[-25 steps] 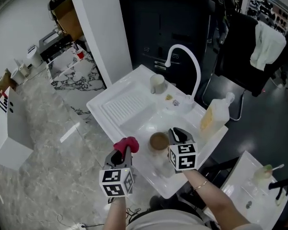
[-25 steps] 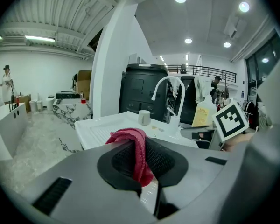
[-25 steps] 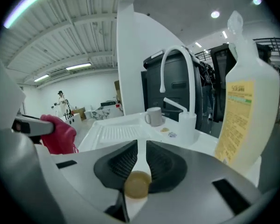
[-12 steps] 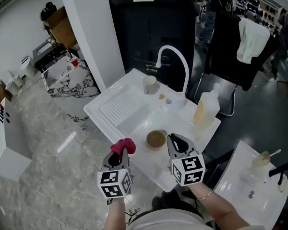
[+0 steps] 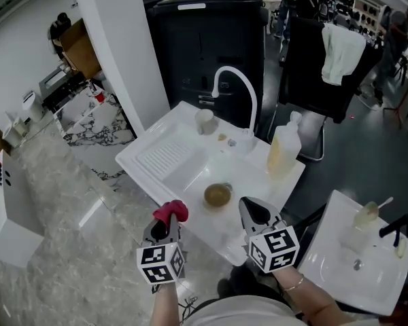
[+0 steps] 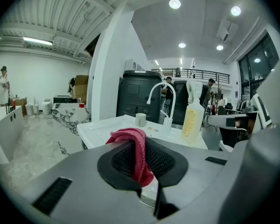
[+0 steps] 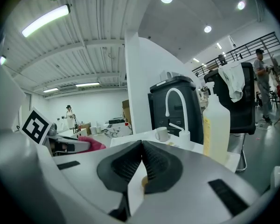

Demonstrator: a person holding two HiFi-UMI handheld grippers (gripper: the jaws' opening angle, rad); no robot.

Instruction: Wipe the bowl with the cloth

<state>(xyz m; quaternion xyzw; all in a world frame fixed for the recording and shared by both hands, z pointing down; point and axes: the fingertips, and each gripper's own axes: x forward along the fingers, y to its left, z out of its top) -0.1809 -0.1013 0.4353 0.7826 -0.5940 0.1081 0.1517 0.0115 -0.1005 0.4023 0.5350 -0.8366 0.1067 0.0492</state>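
Observation:
A brown bowl (image 5: pixel 217 195) sits in the basin of the white sink (image 5: pixel 190 156). In the head view my left gripper (image 5: pixel 164 228) hovers at the sink's near-left edge, shut on a red cloth (image 5: pixel 171 211). The left gripper view shows that cloth (image 6: pixel 133 148) bunched between the pads and hanging over their tips. My right gripper (image 5: pixel 253 212) is at the sink's near edge, right of the bowl and clear of it. Its jaws (image 7: pixel 141 162) are shut with nothing between them. A sliver of the bowl (image 7: pixel 143 181) shows below the pads.
A white cup (image 5: pixel 204 121) and a curved white faucet (image 5: pixel 236 90) stand at the sink's far side. A soap bottle (image 5: pixel 283 149) stands at its right corner. A marble counter (image 5: pixel 61 202) lies to the left, and a second white basin (image 5: pixel 357 260) at lower right.
My right gripper has drawn back from the bowl toward the sink's near edge and its jaws have closed empty. The left gripper still holds the cloth and has also eased back.

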